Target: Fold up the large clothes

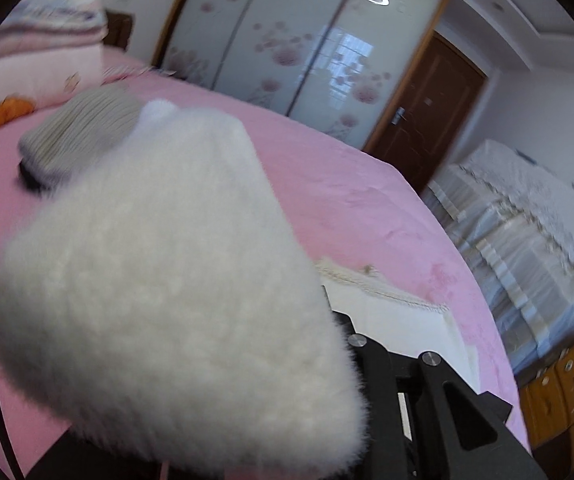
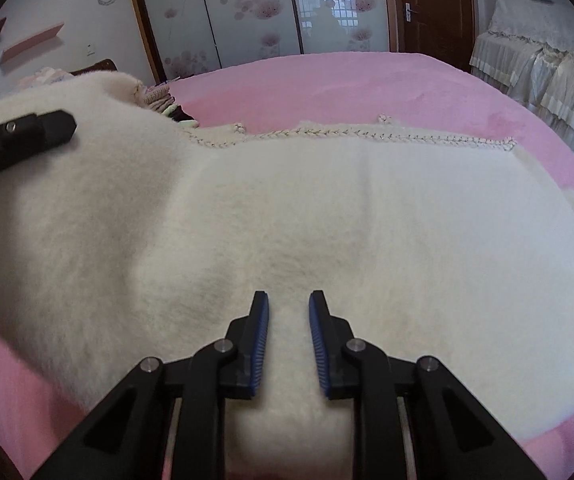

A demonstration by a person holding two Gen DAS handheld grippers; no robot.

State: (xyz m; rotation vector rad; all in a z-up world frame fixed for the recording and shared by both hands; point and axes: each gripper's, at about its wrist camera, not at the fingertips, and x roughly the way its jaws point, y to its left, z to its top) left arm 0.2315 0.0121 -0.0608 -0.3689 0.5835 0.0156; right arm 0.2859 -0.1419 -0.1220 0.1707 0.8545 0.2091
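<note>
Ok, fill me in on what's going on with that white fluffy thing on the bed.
A person is folding a white fluffy garment spread on the pink bed, a handheld gripper in each hand. The left gripper has one end pinched and lifted clear of the bed, fabric draped over it. The right gripper sits at the near edge, jaws narrowed around a ridge of the fabric. A folded grey garment lies farther back.

Both tools are showing matte black angular frames with round silver screws at the joints; the right tool (image 2: 288, 312) is wearing ribbed blue pads (image 2: 262, 334) inside its fingers.
</note>
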